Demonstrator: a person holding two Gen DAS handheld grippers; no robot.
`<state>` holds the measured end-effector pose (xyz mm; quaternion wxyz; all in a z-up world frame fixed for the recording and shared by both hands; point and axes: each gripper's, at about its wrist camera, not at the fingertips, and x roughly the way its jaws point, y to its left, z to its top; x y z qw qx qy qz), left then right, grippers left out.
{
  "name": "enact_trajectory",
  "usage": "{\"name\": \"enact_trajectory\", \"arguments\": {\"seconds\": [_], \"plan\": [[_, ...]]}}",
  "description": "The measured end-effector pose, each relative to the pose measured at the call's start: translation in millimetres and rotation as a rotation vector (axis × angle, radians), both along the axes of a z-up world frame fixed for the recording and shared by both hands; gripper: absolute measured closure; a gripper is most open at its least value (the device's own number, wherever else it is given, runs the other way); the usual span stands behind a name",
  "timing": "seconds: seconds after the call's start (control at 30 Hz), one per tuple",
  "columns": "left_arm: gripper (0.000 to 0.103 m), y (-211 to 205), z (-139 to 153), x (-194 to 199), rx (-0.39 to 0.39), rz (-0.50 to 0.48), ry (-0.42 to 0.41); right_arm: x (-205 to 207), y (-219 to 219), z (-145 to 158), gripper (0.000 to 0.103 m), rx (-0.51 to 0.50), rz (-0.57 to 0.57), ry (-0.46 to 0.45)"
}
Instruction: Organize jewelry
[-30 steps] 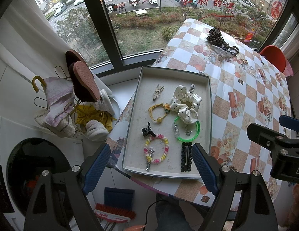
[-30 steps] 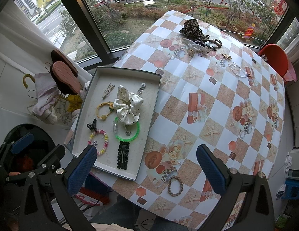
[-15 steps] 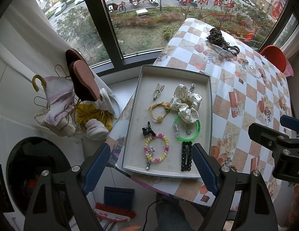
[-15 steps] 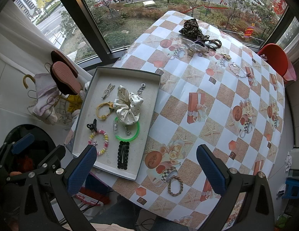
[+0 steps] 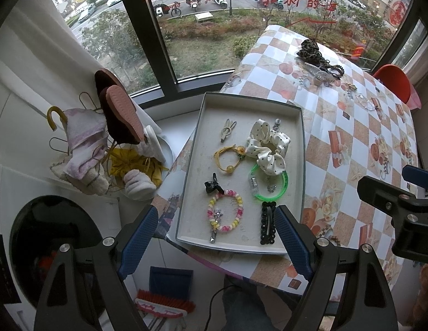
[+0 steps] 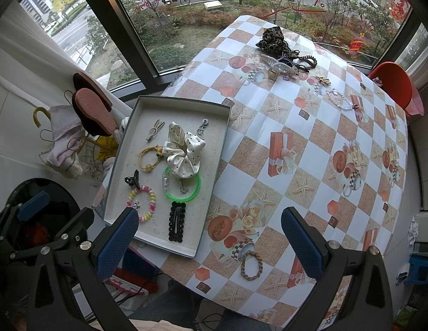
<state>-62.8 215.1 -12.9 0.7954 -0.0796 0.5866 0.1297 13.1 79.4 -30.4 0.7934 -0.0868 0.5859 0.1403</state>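
In the left wrist view, the left gripper (image 5: 214,237) had its fingers wide apart and held nothing. The tray (image 5: 301,149) sat on the table (image 5: 351,127) at its near left edge, its long side running from 6 to 12 o'clock. It was already partly filled: a white scrunchie (image 5: 267,147), a green bangle (image 5: 269,183), a bead bracelet (image 5: 225,212) and a black clip (image 5: 267,223), which pointed toward 12.

In the right wrist view, the right gripper (image 6: 209,244) was wide open and empty too. Still out on the table were a braided bracelet (image 6: 251,265) at 6 o'clock and a pile with a leopard scrunchie (image 6: 274,40) at 12.
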Motion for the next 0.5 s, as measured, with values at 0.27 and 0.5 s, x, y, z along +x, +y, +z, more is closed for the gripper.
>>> {"name": "enact_trajectory", "arguments": {"seconds": [0.27,0.5], "plan": [[0.014,-0.2,0.1,-0.2,0.0,0.0,-0.002,-0.8,0.7,0.1,0.0,0.0,-0.003,-0.001],[0.014,5.2,-0.2,-8.2,-0.001,-0.002,-0.008,-0.7,0.9,0.0,0.0,0.001,-0.003,0.0]]}}
